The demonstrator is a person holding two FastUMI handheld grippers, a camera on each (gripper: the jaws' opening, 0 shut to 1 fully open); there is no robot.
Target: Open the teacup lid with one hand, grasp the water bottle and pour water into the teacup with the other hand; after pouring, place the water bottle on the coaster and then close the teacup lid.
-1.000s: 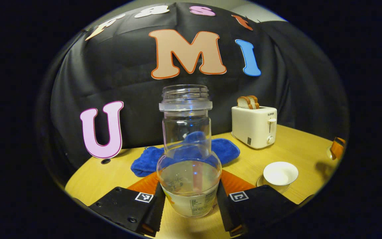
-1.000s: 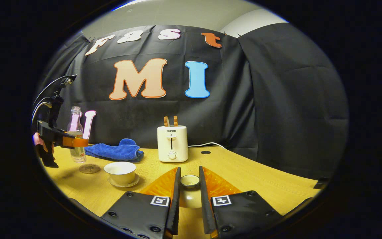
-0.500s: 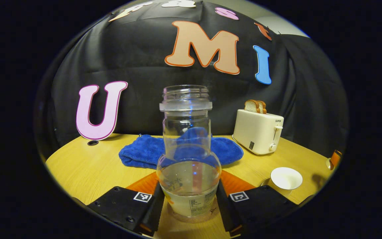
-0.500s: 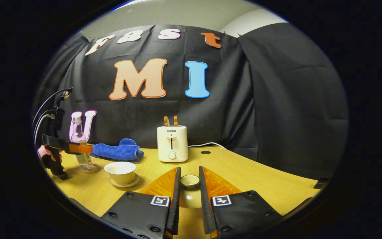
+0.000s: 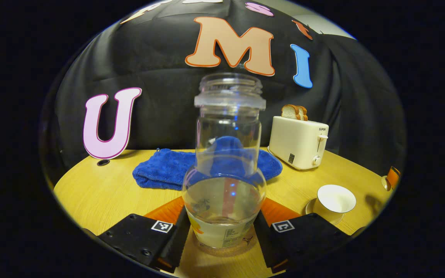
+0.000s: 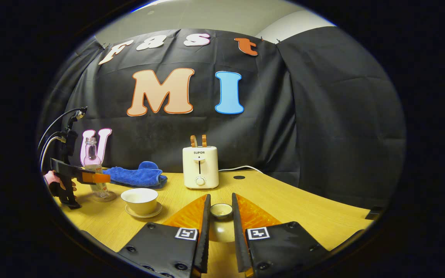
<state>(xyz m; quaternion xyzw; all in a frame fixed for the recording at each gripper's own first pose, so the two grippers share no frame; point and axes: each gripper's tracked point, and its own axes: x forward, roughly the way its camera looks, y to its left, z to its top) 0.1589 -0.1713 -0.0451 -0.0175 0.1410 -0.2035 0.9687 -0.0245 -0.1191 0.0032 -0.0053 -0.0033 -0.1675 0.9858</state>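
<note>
Resting upright on the coaster (image 5: 222, 251) at 6 o'clock, the water bottle (image 5: 225, 181) stays clamped by the left hand-held gripper (image 5: 222, 237); release gently, while the right hand-held gripper (image 6: 218, 231) grips the teacup lid (image 6: 221, 210).

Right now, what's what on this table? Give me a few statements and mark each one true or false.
1. The bottle stands on the coaster. True.
2. The teacup has its lid on. False: the cup is open, and the right gripper holds the lid.
3. The bottle is capped. False: its mouth is open.
4. Bread sticks out of the toaster. True.
5. The towel is red. False: it is blue.
</note>
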